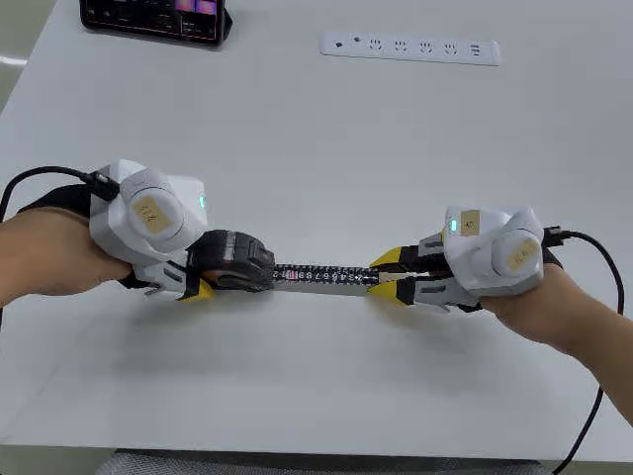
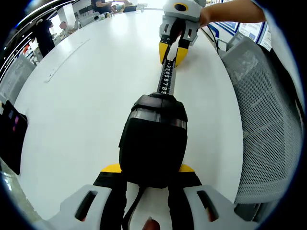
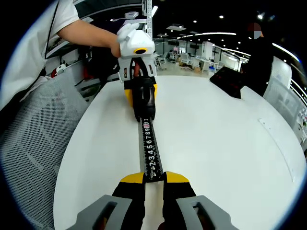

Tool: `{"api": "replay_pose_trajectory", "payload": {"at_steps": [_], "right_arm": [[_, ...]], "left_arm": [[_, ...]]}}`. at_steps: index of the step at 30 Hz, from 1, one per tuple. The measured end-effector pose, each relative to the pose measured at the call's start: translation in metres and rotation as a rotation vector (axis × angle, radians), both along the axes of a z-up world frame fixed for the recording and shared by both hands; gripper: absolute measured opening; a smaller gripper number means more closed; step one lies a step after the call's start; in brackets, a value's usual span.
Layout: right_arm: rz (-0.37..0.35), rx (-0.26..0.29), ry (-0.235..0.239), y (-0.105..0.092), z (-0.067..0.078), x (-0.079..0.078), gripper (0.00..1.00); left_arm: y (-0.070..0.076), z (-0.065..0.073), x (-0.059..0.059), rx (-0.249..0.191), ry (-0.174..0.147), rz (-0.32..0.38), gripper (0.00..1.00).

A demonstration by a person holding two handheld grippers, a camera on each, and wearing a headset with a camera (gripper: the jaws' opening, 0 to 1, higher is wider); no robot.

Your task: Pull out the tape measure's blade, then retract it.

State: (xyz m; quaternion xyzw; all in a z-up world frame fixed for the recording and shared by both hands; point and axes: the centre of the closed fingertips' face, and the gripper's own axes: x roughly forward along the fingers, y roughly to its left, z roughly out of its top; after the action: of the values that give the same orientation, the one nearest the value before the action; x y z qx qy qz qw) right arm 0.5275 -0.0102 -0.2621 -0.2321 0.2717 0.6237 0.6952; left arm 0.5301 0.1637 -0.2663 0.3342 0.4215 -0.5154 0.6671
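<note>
The bench (image 1: 297, 129) is a wide white top, smooth and plain. At its far edge a white power strip (image 1: 410, 47) lies flat, its length along that edge. Off to the far left a dark tablet (image 1: 155, 18) lies with its screen lit. Across the near part sits the tape measure (image 1: 232, 261), its blade (image 1: 321, 274) drawn out low over the top; whether it touches the surface I cannot tell.

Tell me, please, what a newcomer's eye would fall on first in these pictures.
The eye goes first to the black tape measure at the near middle of the white table, clamped in the left gripper. Its numbered blade stretches across to the right gripper, whose yellow-tipped fingers pinch its end. Farther back lie a white power strip and a dark device.
</note>
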Motion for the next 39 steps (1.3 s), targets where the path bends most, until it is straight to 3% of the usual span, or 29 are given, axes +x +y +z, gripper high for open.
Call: {"api": "replay_pose_trajectory", "payload": {"at_steps": [39], "right_arm": [[-0.030, -0.078, -0.014, -0.055, 0.002, 0.002, 0.09]], "left_arm": [[0.001, 0.000, 0.002, 0.003, -0.003, 0.002, 0.28]]}}
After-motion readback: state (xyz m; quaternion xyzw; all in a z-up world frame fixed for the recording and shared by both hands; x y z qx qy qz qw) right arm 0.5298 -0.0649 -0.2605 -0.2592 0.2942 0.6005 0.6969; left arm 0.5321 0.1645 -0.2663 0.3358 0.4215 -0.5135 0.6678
